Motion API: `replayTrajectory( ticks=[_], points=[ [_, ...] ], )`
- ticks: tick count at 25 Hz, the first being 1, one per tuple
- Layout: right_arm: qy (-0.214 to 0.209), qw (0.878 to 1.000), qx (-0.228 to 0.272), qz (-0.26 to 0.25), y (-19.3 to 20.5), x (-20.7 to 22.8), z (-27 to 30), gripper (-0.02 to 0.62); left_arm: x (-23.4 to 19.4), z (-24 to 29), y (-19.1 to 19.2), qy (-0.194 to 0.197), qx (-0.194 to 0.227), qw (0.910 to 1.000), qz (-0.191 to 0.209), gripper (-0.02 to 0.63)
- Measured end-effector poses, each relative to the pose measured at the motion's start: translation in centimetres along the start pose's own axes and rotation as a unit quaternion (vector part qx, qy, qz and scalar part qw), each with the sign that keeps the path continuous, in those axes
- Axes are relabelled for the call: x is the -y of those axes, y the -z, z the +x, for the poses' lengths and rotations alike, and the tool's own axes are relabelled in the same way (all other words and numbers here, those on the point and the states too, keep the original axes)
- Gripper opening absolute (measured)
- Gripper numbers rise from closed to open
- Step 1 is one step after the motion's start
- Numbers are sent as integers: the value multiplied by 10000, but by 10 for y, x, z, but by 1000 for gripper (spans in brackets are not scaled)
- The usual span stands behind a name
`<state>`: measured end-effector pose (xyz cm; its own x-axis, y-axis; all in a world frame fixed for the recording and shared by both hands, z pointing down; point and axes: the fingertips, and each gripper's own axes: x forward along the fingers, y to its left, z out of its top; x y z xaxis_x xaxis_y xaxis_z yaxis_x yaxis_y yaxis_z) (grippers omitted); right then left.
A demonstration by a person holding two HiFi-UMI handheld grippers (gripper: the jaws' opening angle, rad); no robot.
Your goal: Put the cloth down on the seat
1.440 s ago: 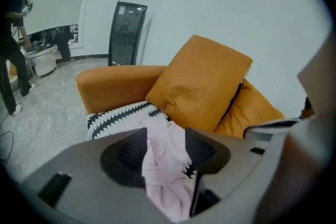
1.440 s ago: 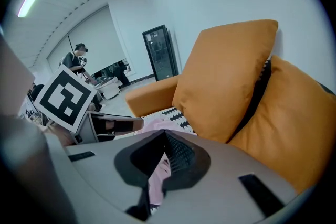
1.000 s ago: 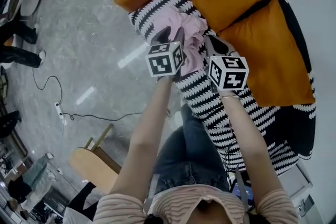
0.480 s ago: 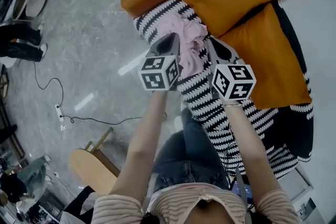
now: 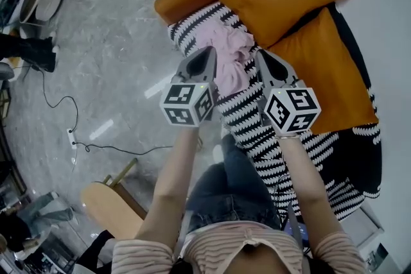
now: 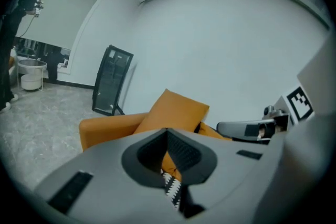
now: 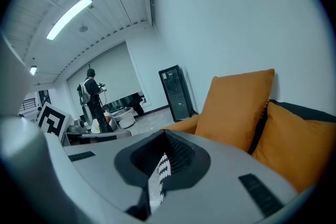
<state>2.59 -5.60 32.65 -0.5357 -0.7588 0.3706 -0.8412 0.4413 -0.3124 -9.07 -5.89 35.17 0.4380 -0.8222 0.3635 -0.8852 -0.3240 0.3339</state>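
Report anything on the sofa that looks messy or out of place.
The pink cloth lies bunched in a crumpled heap on the black-and-white striped seat cover, not spread flat. Nothing else looks spilled, damaged or askew.

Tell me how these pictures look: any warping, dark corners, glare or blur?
Head view: wide-angle bulge, sharp and evenly lit, with pale streaks of glare on the polished floor. Left gripper view: strong fisheye, black corners, the white wall bows into an arch. Right gripper view: same black corners, the ceiling light strip is blown out, while the orange cushion is crisp.
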Motion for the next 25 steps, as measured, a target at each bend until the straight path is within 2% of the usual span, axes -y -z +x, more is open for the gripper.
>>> replayTrajectory(
  ticks=[15,25],
  points=[
    [-241,9972,590,-392,-36,-55,-61,8,26,-81,-36,55,537,9985,127,14],
    [-330,9942,962,-337,-50,-93,-116,8,48,-135,-42,173,733,9970,153,14]
  ],
)
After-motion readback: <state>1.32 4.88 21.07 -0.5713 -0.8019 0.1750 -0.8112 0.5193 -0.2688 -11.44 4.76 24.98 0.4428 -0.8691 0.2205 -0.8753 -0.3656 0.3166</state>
